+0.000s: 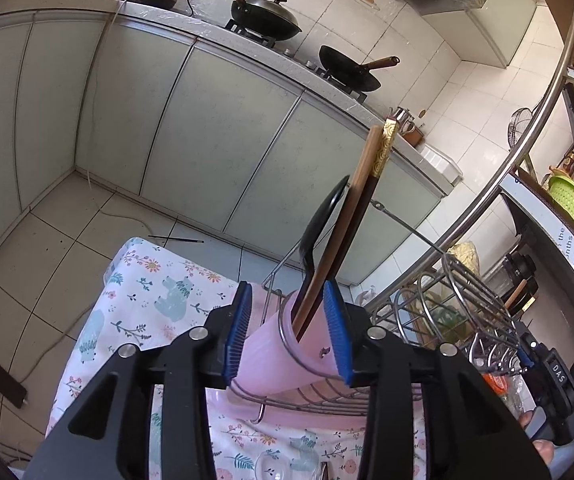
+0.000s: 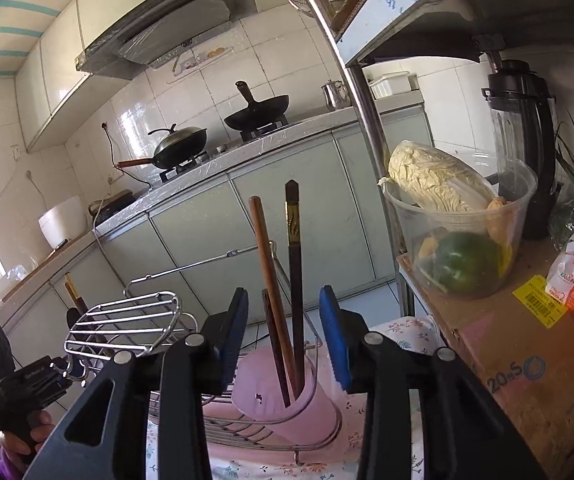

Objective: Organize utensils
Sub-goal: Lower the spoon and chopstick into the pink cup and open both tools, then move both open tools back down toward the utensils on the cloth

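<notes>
**Both grippers released around the pink utensil cups**

Your left gripper (image 1: 289,330) stands with its blue pads spread, one on each side of a pink cup (image 1: 283,354) held in a wire ring at the near left end of the wire dish rack (image 1: 459,304). The pads flank the cup without visibly pressing it. A black spoon (image 1: 321,226), a wooden chopstick (image 1: 347,220) and a dark chopstick with a gold end (image 1: 371,200) stand in that cup, leaning to the far right.

Your right gripper (image 2: 283,338) is also released, its pads apart with bare space on each side. Just beyond it sits a second pink cup (image 2: 275,384) in its own wire ring, holding a brown chopstick (image 2: 265,256), a dark gold-patterned chopstick (image 2: 295,264) and a shorter dark stick (image 2: 275,344), all close to upright and untouched.

The rack rests on a pink tray (image 2: 247,450) over a floral cloth (image 1: 147,300). To the right, a clear tub (image 2: 463,240) of vegetables sits on a cardboard box (image 2: 519,340).
</notes>
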Demonstrator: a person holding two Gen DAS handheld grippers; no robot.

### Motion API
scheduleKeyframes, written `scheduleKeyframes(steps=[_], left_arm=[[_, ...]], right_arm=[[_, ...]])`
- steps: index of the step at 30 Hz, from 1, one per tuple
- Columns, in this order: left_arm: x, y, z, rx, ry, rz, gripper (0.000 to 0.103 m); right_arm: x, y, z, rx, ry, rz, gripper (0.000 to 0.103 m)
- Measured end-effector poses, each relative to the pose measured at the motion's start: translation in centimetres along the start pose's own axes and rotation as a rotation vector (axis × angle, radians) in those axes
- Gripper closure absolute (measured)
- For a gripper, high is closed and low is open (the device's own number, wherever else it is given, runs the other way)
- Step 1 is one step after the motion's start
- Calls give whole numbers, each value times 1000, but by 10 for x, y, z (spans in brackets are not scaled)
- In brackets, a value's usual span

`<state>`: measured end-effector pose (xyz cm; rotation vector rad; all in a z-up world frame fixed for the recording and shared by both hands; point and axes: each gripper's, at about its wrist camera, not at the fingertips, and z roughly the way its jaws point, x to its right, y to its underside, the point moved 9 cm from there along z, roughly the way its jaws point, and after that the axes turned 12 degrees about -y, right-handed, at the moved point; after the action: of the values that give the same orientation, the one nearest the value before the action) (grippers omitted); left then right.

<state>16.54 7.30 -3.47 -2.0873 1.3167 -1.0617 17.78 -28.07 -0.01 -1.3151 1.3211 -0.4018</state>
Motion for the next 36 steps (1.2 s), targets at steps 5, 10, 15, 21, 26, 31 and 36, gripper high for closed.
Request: scheduleKeyframes(steps=[5, 10, 15, 21, 26, 31, 36], left_arm=[[-3, 10, -9, -8, -19, 3, 66], [-4, 25, -18, -27, -44, 20, 66], [-6, 39, -25, -37, -87, 49, 66], [-11, 56, -29, -55, -140, 84, 66], [-13, 69, -29, -74, -160, 99, 66], [-11, 79, -31, -80, -173, 129, 66], [-9, 84, -35, -73, -174, 146, 66]], right_arm=[[-8, 12, -13, 1, -28, 16, 54], [-21, 35, -19, -39, -25, -19, 54], [-38, 60, -16, -106, -27, -76, 54], [-57, 81, -16, -136, -17, -161, 54], [-70, 98, -14, -177, 2, -221, 54], [-76, 110, -14, -200, 5, -241, 54], [-80, 116, -16, -208, 3, -244, 54]])
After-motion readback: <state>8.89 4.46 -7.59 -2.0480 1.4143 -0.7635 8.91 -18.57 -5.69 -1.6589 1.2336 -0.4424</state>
